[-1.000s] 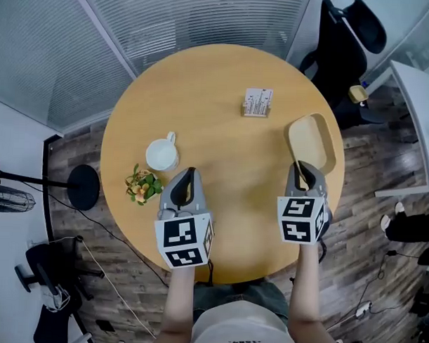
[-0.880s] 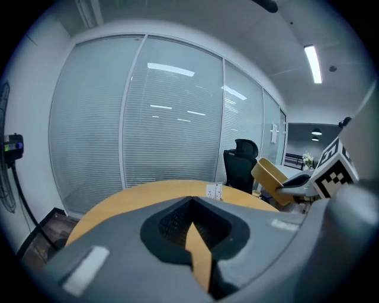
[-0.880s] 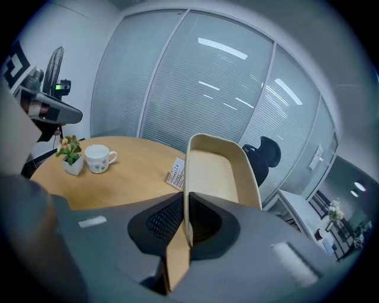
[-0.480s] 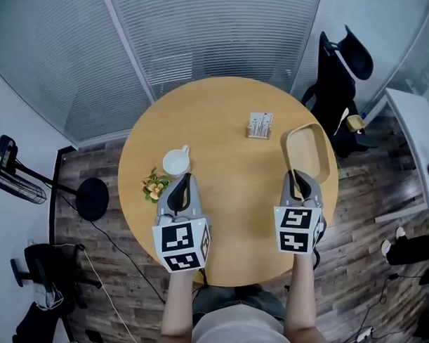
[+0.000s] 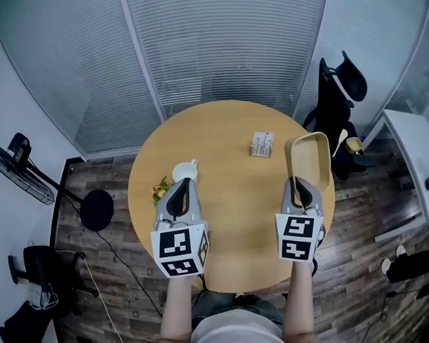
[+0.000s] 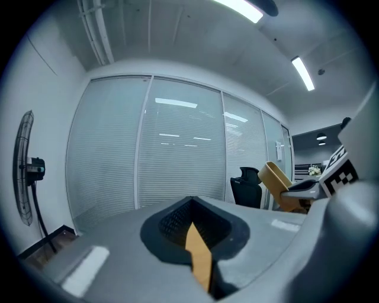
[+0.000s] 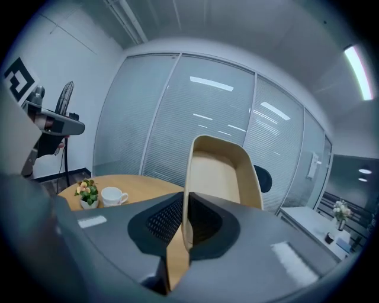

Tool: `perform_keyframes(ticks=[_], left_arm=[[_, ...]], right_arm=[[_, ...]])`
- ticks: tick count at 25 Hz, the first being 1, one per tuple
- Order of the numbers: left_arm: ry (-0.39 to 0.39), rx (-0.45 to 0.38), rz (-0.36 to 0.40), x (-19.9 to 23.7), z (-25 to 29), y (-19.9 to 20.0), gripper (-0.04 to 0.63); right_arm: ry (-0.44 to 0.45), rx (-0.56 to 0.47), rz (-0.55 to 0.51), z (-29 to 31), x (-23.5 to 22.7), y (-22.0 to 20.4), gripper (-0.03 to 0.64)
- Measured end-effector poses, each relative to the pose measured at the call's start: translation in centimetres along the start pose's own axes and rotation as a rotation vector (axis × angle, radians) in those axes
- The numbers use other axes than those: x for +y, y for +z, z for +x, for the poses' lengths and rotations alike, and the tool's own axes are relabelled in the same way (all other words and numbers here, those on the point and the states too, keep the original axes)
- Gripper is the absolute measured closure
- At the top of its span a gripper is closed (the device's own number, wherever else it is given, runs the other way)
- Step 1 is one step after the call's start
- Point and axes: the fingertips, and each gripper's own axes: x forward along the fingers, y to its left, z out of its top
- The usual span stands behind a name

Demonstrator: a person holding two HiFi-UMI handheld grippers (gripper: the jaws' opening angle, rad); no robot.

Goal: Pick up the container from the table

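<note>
The container (image 5: 310, 159) is a light wooden tray with rounded corners. It hangs tilted in the air off the table's right side, and my right gripper (image 5: 299, 186) is shut on its near rim. In the right gripper view the container (image 7: 220, 171) stands upright, its wall clamped in the right gripper (image 7: 183, 228). My left gripper (image 5: 181, 188) hovers over the left part of the round wooden table (image 5: 230, 125), shut and holding nothing. In the left gripper view the left gripper (image 6: 198, 251) points at glass walls, with the container (image 6: 275, 177) at the right.
On the table stand a white cup (image 5: 185, 172), a small flower pot (image 5: 161, 189) and a card holder (image 5: 262, 143). A black office chair (image 5: 340, 87) and a white desk (image 5: 411, 139) are at the right, a floor fan (image 5: 25, 161) at the left. Glass walls with blinds close the back.
Both grippers have risen, the right one carrying the container up off the table. The table now looks smaller and farther below, and more of the glass wall shows.
</note>
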Motion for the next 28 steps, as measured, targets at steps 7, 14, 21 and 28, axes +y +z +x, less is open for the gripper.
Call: perform_keyframes(ticks=[7, 14, 21, 28], left_arm=[[0.009, -0.066, 0.001, -0.1, -2.1, 2.6, 0.594], [0.013, -0.104, 0.008, -0.5, -3.6, 4.0, 0.594], [0.016, -0.11, 0.015, -0.7, -4.4, 4.3, 0.594], [0.018, -0.121, 0.019, -0.7, -4.8, 4.6, 0.594]], right_arm=[[0.004, -0.066, 0.019, -2.2, 0.0, 2.1, 0.572], [0.002, -0.128, 0.046, -3.9, -0.5, 3.5, 0.572], [0.003, -0.164, 0.069, -4.8, -0.8, 4.2, 0.574], [-0.006, -0.181, 0.076, -5.3, -1.1, 4.6, 0.574]])
